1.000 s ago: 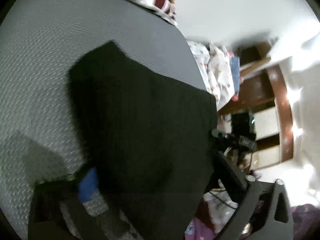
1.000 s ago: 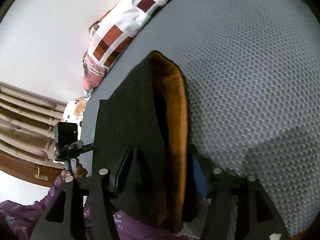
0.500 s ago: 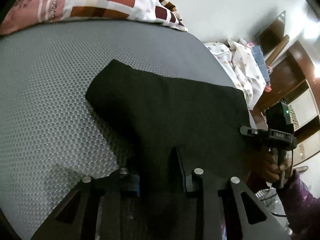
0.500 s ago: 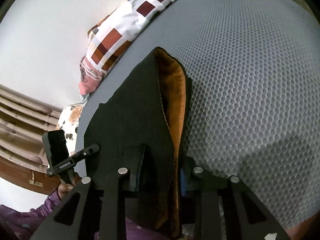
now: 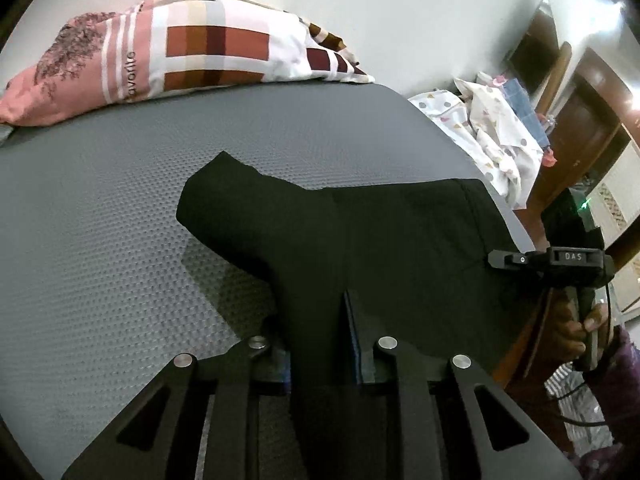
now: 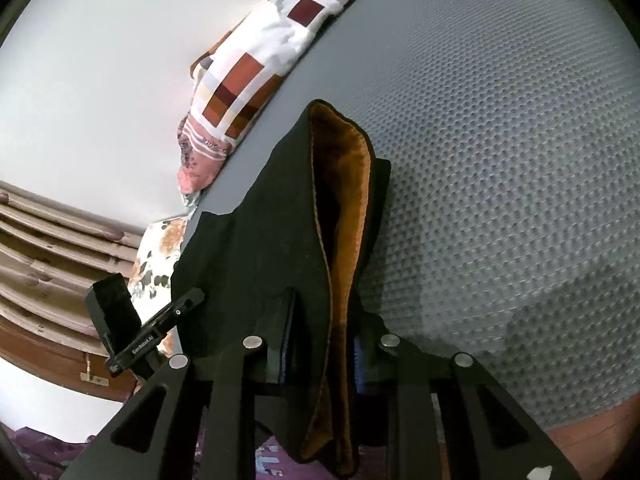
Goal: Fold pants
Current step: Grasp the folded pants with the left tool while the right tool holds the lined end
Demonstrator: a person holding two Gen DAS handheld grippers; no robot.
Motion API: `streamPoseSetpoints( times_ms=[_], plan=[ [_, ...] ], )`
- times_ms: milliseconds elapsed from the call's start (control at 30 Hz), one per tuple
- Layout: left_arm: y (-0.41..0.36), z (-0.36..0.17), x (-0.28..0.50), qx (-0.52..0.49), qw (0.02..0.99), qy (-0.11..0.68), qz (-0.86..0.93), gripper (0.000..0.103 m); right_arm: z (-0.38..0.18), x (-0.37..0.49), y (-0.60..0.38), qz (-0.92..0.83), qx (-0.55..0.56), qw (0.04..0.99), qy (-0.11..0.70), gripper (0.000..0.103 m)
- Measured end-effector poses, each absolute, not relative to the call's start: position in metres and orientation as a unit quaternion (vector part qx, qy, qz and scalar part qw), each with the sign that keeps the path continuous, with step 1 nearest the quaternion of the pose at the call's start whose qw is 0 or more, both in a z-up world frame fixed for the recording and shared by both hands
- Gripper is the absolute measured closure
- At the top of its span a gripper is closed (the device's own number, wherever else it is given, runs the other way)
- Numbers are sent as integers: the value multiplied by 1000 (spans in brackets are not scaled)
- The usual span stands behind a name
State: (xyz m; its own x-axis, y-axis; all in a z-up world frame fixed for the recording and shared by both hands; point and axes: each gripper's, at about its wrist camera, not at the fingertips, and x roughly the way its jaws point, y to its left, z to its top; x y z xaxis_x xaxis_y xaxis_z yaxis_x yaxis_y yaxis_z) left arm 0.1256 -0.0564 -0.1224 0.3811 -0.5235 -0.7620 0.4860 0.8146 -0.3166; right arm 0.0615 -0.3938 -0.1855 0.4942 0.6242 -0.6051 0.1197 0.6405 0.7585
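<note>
on the bed (image 5: 100,240), both grippers closing on pants (image 5: 400,240).

I am reading "DAS" in pale letters on the black body of my right tongs (image 5: 576,258). I am making out "GenRobot.AI" along the side of my left tongs (image 6: 142,346). The pink end of the pillow (image 5: 132,68) is showing a word like "favorite", its first letter unclear.

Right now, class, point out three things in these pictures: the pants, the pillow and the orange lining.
pants (image 5: 400,248), left wrist view, on the flat black outer cloth.
pillow (image 5: 216,56), left wrist view, on its checked middle.
orange lining (image 6: 348,216), right wrist view, on the inside of the open pants.
</note>
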Motion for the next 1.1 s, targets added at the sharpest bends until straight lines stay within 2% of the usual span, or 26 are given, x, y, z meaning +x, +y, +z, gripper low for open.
streamPoseSetpoints(
  times_ms=[700,1067,1100],
  plan=[
    [1,-111,132,-17,849,453,-272,84,-178,84,-330,188,373,766,490,84],
    [13,-129,140,-30,834,486,-258,83,-183,80,-332,179,364,764,502,84],
    [16,-132,142,-37,831,492,-257,81,-182,83,-332,179,363,763,504,84]
  ],
)
